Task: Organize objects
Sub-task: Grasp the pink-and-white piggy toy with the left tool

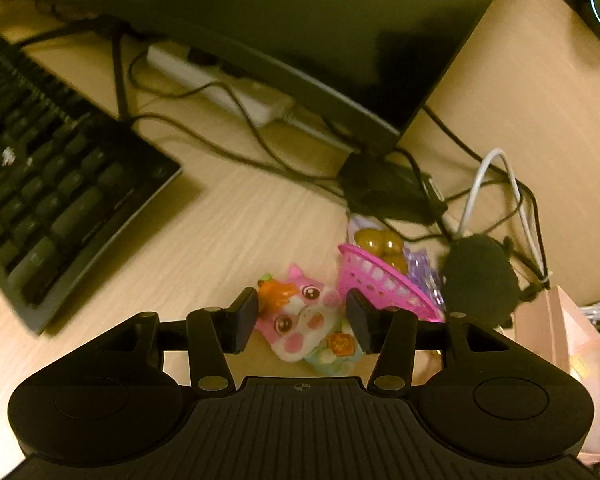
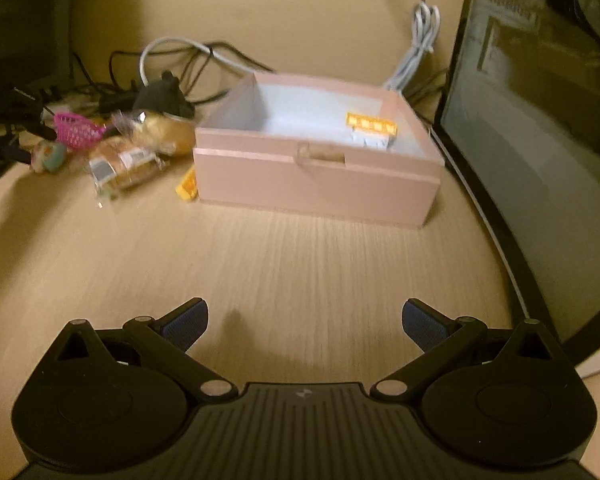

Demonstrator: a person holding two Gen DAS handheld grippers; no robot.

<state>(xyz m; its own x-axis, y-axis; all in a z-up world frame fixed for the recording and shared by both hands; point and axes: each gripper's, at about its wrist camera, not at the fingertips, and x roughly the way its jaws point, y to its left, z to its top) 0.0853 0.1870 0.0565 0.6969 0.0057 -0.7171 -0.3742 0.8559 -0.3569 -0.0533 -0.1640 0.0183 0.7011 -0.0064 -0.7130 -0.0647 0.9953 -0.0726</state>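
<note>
The left gripper (image 1: 302, 320) is holding a pink and white plush animal toy (image 1: 300, 316) between its narrow fingers, over the light wooden bench (image 1: 228, 232). Just right of the toy, a pink plastic lattice basket (image 1: 376, 280) is lying tilted, very near the right finger. A black keyboard (image 1: 52, 184) is standing well apart at the left, leaving bare bench between.

The right gripper (image 2: 305, 324) is hovering with its fingers spread wide and empty. Farther away, an open pink cardboard box (image 2: 316, 184) is sitting, its right edge close to a dark upright screen (image 2: 540, 160). The near bench is giving free room.
</note>
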